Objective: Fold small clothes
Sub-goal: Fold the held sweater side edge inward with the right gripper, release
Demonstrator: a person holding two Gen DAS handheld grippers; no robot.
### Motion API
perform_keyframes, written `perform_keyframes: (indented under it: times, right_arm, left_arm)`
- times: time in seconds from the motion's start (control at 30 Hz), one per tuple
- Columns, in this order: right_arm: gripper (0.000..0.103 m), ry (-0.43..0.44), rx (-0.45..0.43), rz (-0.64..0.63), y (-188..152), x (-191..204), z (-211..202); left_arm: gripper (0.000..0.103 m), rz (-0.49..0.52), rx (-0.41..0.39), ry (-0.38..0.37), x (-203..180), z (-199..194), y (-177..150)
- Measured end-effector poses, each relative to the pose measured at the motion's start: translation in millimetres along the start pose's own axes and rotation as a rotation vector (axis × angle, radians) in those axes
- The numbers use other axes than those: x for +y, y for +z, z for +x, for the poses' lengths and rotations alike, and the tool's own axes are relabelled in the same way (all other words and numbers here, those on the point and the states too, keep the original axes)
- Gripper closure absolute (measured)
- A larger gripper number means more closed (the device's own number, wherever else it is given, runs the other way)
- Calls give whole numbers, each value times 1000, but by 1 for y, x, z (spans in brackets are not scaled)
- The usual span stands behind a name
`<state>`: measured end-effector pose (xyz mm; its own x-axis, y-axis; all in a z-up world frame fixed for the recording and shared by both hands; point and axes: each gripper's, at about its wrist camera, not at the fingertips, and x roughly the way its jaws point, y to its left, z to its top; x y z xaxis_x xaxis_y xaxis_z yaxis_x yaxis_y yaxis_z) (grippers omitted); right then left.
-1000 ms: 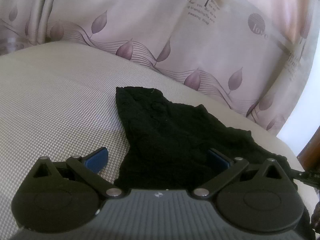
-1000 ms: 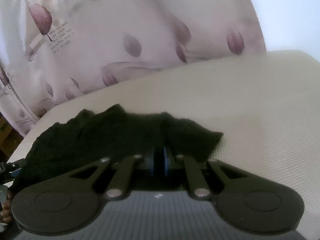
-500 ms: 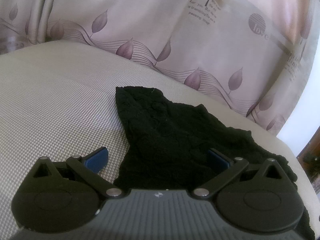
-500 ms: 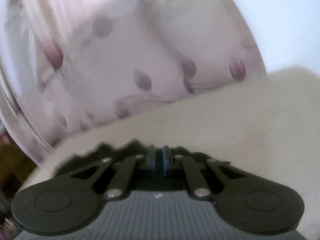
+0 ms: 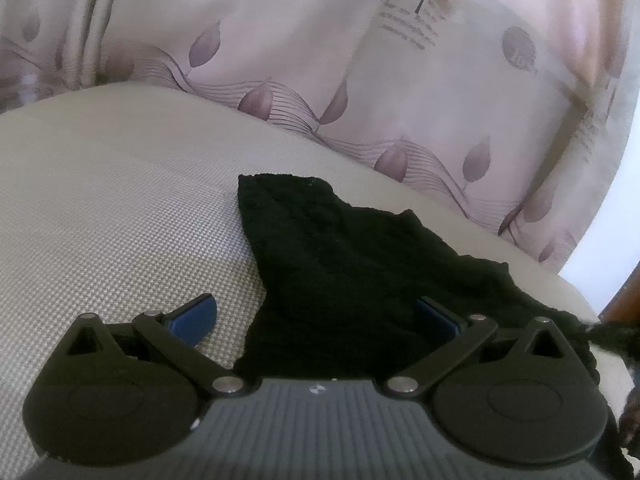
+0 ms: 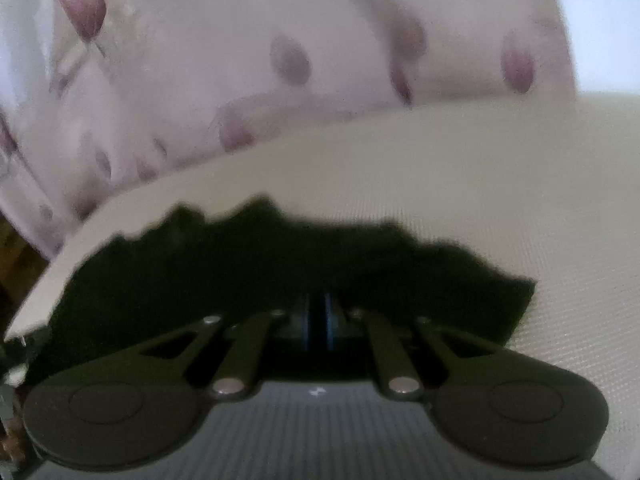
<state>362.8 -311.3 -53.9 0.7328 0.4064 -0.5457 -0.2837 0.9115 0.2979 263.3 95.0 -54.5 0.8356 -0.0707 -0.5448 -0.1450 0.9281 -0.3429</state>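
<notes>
Gaping left tool (image 5: 316,316) straddles black garment (image 5: 340,264); right tool (image 6: 318,316) pinches it.

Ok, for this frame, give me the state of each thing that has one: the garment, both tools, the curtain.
black garment: crumpled, lying spread on the woven cushion, not yet folded.
left tool: open, blue pads wide apart over the garment's near edge, gripping nothing.
right tool: shut, pads together at the garment's edge; the blur hides whether cloth is pinched.
leaf-print curtain: drawn, hanging behind the cushion.
</notes>
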Motion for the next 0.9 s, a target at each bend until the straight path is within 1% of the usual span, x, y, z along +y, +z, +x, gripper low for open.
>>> perform_keyframes:
  times: [0.03,0.1,0.13,0.17,0.23,0.27,0.33,0.4,0.43,0.5,0.53,0.57,0.6,0.63,0.67,0.7,0.77,0.8,0.83,0.87,0.9]
  right_arm:
    - [93,42,-7,-31,3,11,-6]
    - [93,152,-12,-97,9,39,-13]
    - [93,212,8,-137,10,53,-12]
    - [92,263,47,-182,12,70,-6]
    - [92,309,120,-275,9,104,15]
    - [92,328,160,-302,6,116,27]
    - [92,337,249,-336,-4,139,59]
    - [93,348,343,-350,-16,151,85]
    - [93,352,331,-347,-17,153,90]
    - [94,311,314,-288,-4,151,101]
    - [94,274,282,-269,2,148,102]
    - [93,203,251,-268,7,144,108]
    - [90,157,246,-255,9,137,113]
    - [90,185,245,-191,10,126,115]
    - [90,236,226,-124,10,115,108]
    - [89,258,192,-83,10,107,98]
    - [89,248,123,-61,9,97,71]
    - [89,271,94,-51,6,92,54]
    - [89,284,89,-55,2,94,41]
    - [89,270,93,-81,0,92,30]
    - [88,232,106,-117,-5,94,24]
  left_arm:
    - [0,-1,-1,0,0,0,0]
    - [0,-2,-3,1,1,0,0]
    - [0,-2,-4,2,0,0,0]
    - [0,-3,-5,2,0,0,0]
    - [0,-6,-8,4,0,0,0]
    - [0,-7,-10,5,1,-1,0]
    - [0,-12,-12,7,2,-1,1]
    - [0,-16,-13,6,3,-2,1]
    - [0,-17,-13,6,3,-2,1]
    - [0,-18,-12,4,3,-1,1]
    - [0,-17,-12,5,2,-1,1]
    - [0,-17,-12,5,2,-1,1]
    - [0,-17,-12,4,3,-1,1]
    - [0,-18,-12,4,2,-1,1]
    - [0,-20,-12,3,2,-1,1]
    - [0,-22,-12,2,3,-2,1]
    - [0,-21,-12,3,2,-1,1]
    - [0,-19,-11,4,1,-1,1]
    - [0,-19,-11,5,1,-1,1]
    - [0,-18,-11,6,1,-1,1]
    - [0,-16,-10,8,0,-1,1]
